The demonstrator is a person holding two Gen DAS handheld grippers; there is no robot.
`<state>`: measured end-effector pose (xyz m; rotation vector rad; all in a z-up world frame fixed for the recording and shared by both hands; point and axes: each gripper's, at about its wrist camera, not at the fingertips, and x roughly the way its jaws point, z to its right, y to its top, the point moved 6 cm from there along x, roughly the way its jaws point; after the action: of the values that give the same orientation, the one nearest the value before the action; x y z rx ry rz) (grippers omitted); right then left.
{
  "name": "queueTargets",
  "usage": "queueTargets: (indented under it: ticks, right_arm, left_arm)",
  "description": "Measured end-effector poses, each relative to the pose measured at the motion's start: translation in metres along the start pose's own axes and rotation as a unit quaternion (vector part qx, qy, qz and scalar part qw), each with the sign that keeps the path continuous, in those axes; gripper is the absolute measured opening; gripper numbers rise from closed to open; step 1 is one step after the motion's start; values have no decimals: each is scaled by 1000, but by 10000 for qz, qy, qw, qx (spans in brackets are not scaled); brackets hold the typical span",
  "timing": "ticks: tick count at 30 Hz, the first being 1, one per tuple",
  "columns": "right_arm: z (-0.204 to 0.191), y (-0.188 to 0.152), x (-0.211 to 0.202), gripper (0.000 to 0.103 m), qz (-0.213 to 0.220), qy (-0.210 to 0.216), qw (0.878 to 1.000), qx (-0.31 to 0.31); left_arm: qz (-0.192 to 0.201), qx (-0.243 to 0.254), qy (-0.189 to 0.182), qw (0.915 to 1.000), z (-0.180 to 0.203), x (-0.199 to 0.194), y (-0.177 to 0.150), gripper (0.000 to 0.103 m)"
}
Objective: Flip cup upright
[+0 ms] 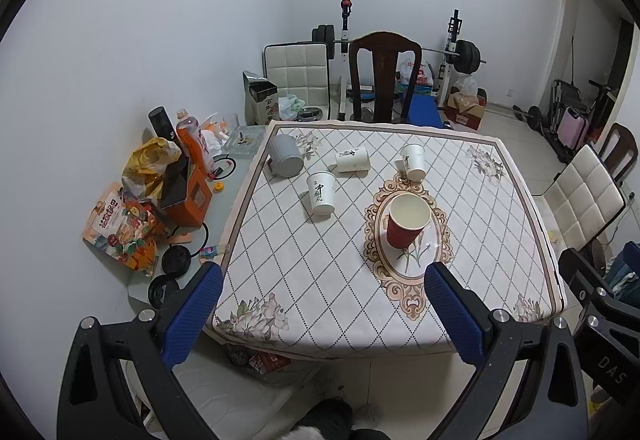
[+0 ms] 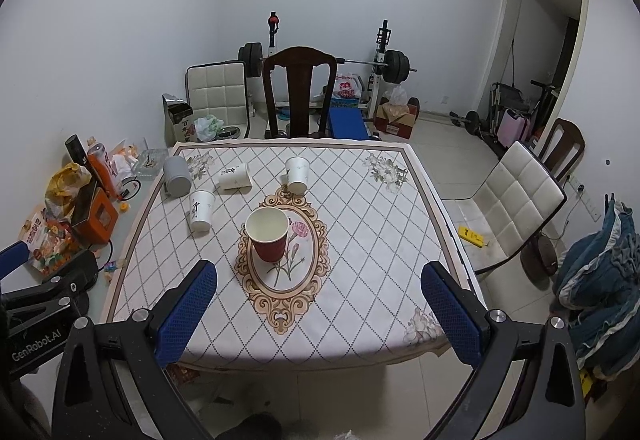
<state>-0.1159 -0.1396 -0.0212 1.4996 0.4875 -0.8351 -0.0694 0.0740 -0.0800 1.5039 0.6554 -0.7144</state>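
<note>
A red paper cup (image 1: 406,218) (image 2: 269,236) stands upright, mouth up, on the oval medallion of the tablecloth. Behind it, three white paper cups lie on their sides: one at left (image 1: 321,193) (image 2: 200,210), one in the middle (image 1: 352,159) (image 2: 235,176), one at right (image 1: 414,162) (image 2: 298,174). A grey mug (image 1: 285,155) (image 2: 177,176) lies tipped at the far left corner. My left gripper (image 1: 324,272) and my right gripper (image 2: 320,272) are both open and empty, held back above the table's near edge.
The table (image 1: 320,280) carries a quilted diamond-pattern cloth. A side surface on the left holds bottles, an orange box (image 1: 188,200) and snack bags. A dark wooden chair (image 1: 384,76) stands behind the table, a white padded chair (image 2: 516,200) to the right.
</note>
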Motion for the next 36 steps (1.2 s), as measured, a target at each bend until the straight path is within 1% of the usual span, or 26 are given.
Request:
queueTargets:
  ticks: [12, 21, 28, 36]
  right_arm:
    - [0, -5, 2, 103, -51, 73, 10000, -26]
    - [2, -8, 7, 103, -170, 145, 9997, -28]
    - [6, -15, 12, 103, -280, 143, 9995, -37]
    - [7, -14, 15, 103, -321, 163, 9993, -73]
  left_arm:
    - [-20, -21, 49, 10000, -2, -2, -2, 103]
    - [-63, -31, 135, 9999, 0, -2, -7, 103]
    - [-153, -1, 123, 9998, 5, 2, -9, 103]
    - [-181, -3, 131, 9998, 6, 3, -11, 103]
